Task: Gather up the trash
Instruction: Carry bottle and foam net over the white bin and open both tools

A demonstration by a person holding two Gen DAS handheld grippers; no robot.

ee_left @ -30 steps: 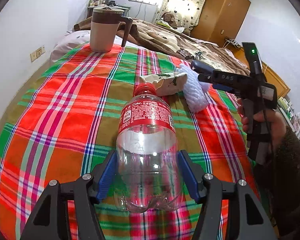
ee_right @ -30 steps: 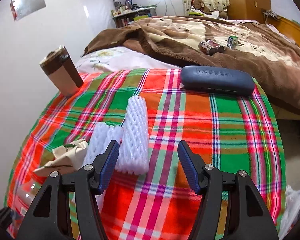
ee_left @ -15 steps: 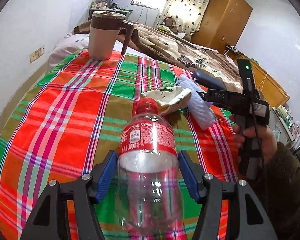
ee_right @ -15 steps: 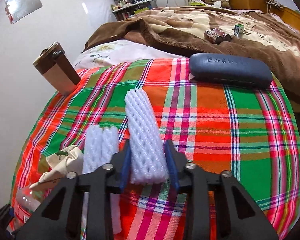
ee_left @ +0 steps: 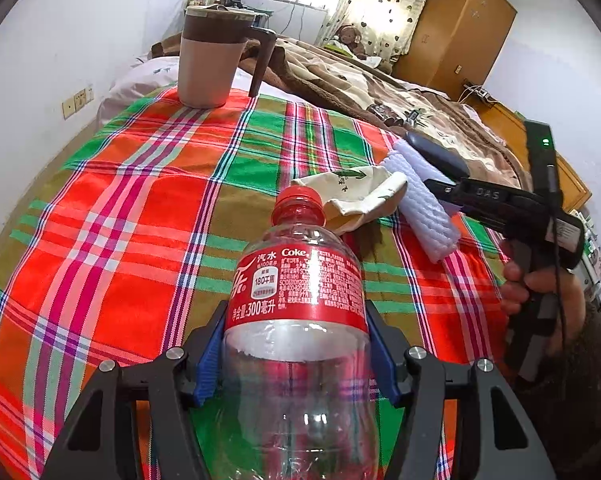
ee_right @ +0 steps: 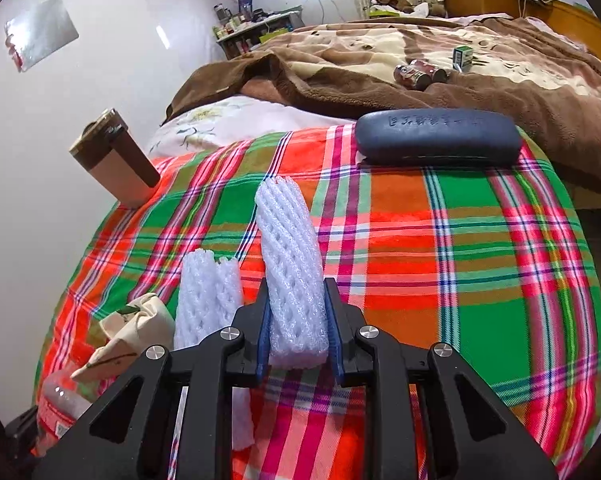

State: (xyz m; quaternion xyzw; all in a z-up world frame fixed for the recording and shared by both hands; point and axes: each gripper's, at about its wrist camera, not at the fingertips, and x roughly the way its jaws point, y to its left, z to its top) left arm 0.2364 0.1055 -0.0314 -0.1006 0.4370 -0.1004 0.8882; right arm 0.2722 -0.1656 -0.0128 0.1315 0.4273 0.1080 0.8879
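The empty Coke bottle point(ee_left: 296, 344) is clamped at mid-body by the left gripper point(ee_left: 296, 354), w/ cap pointing away. The right gripper point(ee_right: 296, 332) has just been closing on a white foam net sleeve point(ee_right: 290, 272) lying on the plaid cloth point(ee_right: 460, 248); pads now pinch its near end. The foam should be squeezed only lightly and lifted straight up, so the 2nd sleeve point(ee_right: 208, 292) just beside isn't dragged.

Looked forward and down from each wrist, close over the plaid cloth point(ee_left: 140, 220); shared the white foam sleeve point(ee_right: 290, 276).

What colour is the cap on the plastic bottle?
Red, matching the label on the plastic bottle; the cap shows best in the left wrist view.
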